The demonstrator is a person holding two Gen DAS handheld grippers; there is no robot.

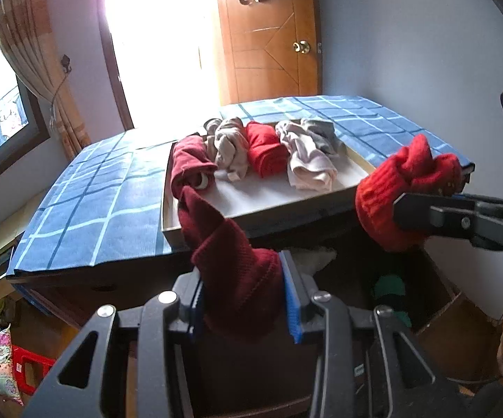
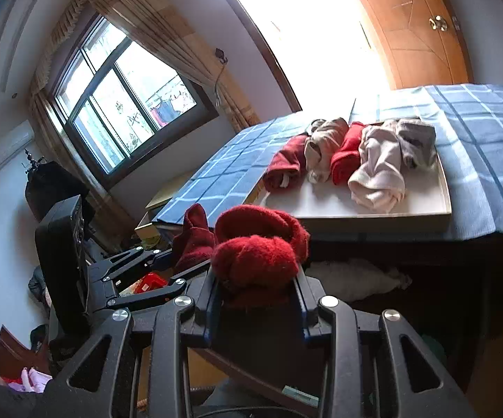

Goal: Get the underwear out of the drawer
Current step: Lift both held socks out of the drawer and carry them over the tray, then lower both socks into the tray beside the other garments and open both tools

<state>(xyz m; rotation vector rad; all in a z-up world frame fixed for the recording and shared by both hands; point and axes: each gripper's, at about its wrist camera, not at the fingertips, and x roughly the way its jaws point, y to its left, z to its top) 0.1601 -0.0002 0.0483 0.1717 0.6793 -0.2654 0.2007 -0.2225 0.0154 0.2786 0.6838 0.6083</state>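
While the left gripper [image 1: 242, 299] is clamping a maroon roll [image 1: 230, 261], the right gripper [image 2: 258, 299] is squeezing a red roll [image 2: 258, 244]. Five folded pieces are lying in the tray [image 2: 373, 221] at twelve o'clock.

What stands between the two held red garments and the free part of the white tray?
Nothing visible does. The dark red garment in the left gripper and the bright red garment in the right gripper face the tray's bare front.

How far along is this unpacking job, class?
Done: five rolled garments lie in the white tray. In hand: the left claw grips a maroon roll, the right claw a red roll. Left: something white and green remains in the drawer.
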